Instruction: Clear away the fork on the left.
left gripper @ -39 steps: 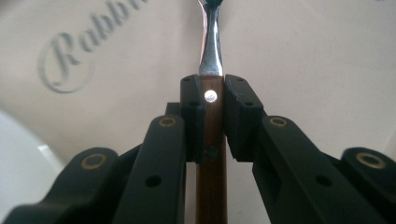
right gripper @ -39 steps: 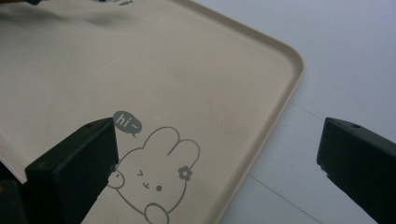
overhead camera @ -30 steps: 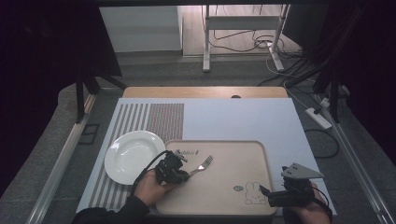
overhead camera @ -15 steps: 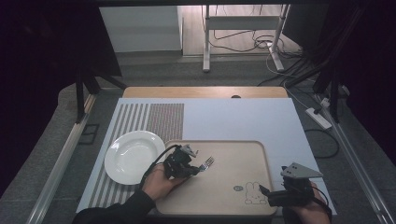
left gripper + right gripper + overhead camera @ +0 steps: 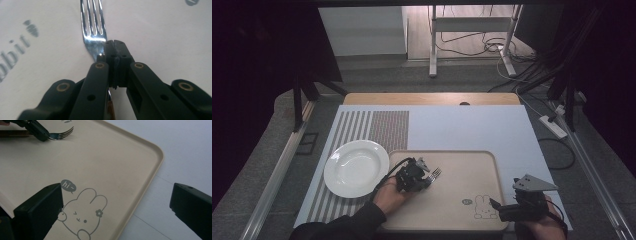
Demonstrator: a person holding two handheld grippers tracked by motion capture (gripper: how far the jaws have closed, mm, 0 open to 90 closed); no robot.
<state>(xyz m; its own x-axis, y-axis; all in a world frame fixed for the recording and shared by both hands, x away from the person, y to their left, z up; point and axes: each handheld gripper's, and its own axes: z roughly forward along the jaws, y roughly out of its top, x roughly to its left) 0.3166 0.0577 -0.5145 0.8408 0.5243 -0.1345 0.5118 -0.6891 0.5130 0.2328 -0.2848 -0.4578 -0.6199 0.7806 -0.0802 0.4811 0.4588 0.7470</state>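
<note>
A big tan tray (image 5: 462,215) lies on the table beside a white plate (image 5: 356,167). A bunny (image 5: 83,216) drawn on it says "hi~". The left gripper (image 5: 115,47) is pinched tight beside the fork (image 5: 93,32) on the tray. The right gripper (image 5: 115,212) gapes wide, holding nothing.

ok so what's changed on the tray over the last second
The left tool moved right along the beige tray, carrying the silver metal fork with it; its jaws are shut at the fork's neck. The white round plate and the right tool, open at the tray's near right corner, stayed put.
</note>
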